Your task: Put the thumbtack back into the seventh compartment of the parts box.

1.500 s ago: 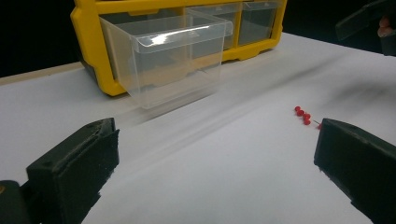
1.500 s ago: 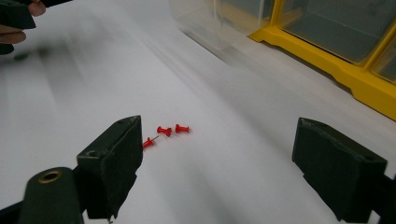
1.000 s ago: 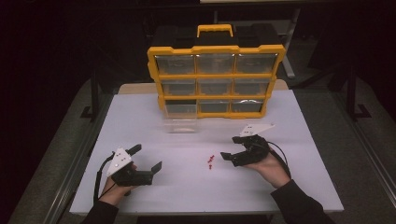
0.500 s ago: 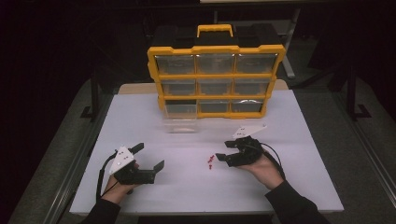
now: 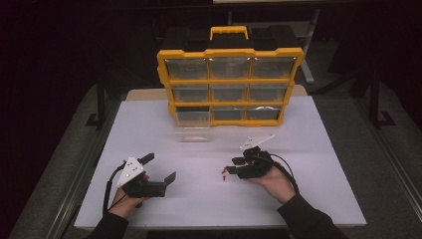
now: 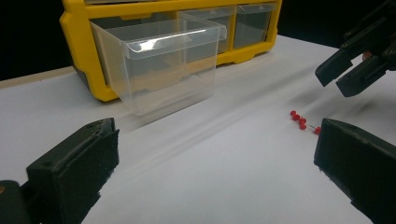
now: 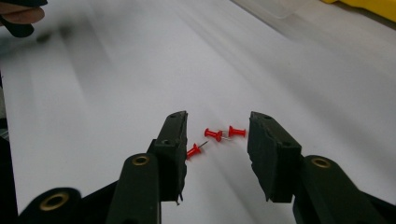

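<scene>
Three red pushpins (image 7: 219,134) lie loose on the white table (image 5: 199,199), also seen as a small red cluster (image 5: 225,174) right of centre. My right gripper (image 7: 217,140) hovers low over them, open, its jaws either side of the pins and just closing; the pads touch none. From above, the right gripper (image 5: 233,167) points left at the pins. My left gripper (image 5: 160,168) rests open at the front left, nothing between its jaws. In its own view the left gripper (image 6: 215,168) faces the pushpins (image 6: 301,121) and the right gripper (image 6: 355,70).
A yellow organizer (image 5: 229,79) with clear drawers stands upright at the table's back. One clear drawer (image 5: 191,133) sticks out of its bottom-left slot onto the table and looks empty in the left gripper view (image 6: 163,70). Bare white surface lies between the drawer and the grippers.
My right gripper has shifted left to the pushpins and its jaws have narrowed around them. The left gripper has stayed put.
</scene>
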